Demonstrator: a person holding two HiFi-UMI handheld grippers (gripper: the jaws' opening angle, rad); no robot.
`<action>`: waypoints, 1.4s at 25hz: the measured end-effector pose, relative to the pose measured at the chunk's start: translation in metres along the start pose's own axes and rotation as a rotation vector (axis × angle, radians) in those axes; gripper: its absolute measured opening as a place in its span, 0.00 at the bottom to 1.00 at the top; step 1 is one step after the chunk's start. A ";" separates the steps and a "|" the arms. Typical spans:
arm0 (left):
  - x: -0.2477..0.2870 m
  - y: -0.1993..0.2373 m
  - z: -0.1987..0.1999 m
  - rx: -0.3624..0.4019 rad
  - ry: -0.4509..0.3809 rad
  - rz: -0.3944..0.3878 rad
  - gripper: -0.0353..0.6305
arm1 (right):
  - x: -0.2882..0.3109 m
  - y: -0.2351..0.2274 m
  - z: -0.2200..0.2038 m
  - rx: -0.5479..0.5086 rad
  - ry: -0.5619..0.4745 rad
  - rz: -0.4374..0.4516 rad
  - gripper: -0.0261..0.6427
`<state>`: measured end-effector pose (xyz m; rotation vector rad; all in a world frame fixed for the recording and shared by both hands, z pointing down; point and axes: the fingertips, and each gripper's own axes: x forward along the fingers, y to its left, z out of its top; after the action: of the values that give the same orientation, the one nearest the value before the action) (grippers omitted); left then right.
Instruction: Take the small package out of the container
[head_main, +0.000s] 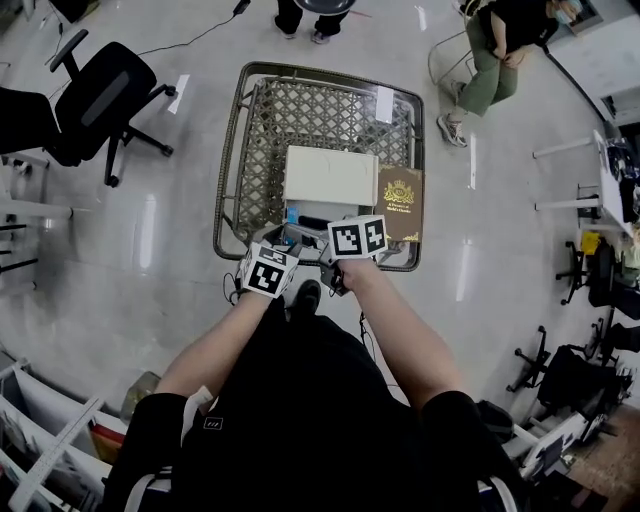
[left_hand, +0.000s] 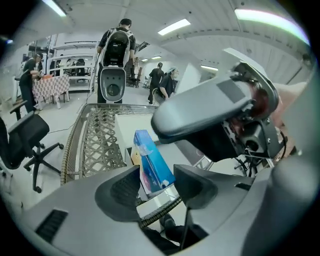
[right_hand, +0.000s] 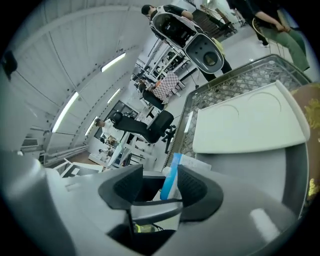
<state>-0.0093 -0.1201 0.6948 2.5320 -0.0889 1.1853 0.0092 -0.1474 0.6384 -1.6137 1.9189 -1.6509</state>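
The small blue package (head_main: 292, 214) stands on edge at the near end of the wire basket cart (head_main: 232, 130), beside a white box (head_main: 330, 175). My left gripper (head_main: 283, 240) is open, and the tilted package (left_hand: 152, 162) sits between its wide-spread jaws. My right gripper (head_main: 312, 230) comes in from the right, its grey body (left_hand: 210, 115) hanging above the left one. In the right gripper view the package (right_hand: 171, 182) shows edge-on against the right pad, with a clear gap to the left pad.
A brown box with a gold crest (head_main: 400, 203) lies at the basket's right side. A black office chair (head_main: 95, 100) stands at the left, and a seated person (head_main: 490, 60) is at the far right. Shelving (head_main: 50, 440) fills the near left corner.
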 end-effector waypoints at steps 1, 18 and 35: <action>0.001 0.003 0.000 -0.003 -0.001 0.010 0.37 | -0.004 -0.001 0.000 -0.007 -0.015 -0.001 0.38; -0.017 0.006 0.029 0.040 -0.081 0.155 0.21 | -0.094 -0.030 0.000 -0.087 -0.161 0.004 0.38; -0.166 0.020 0.128 0.044 -0.401 0.217 0.20 | -0.159 0.040 0.071 -0.306 -0.423 0.014 0.30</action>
<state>-0.0272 -0.1957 0.4997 2.8198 -0.4479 0.7363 0.0988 -0.0779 0.5002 -1.8638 2.0071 -0.9359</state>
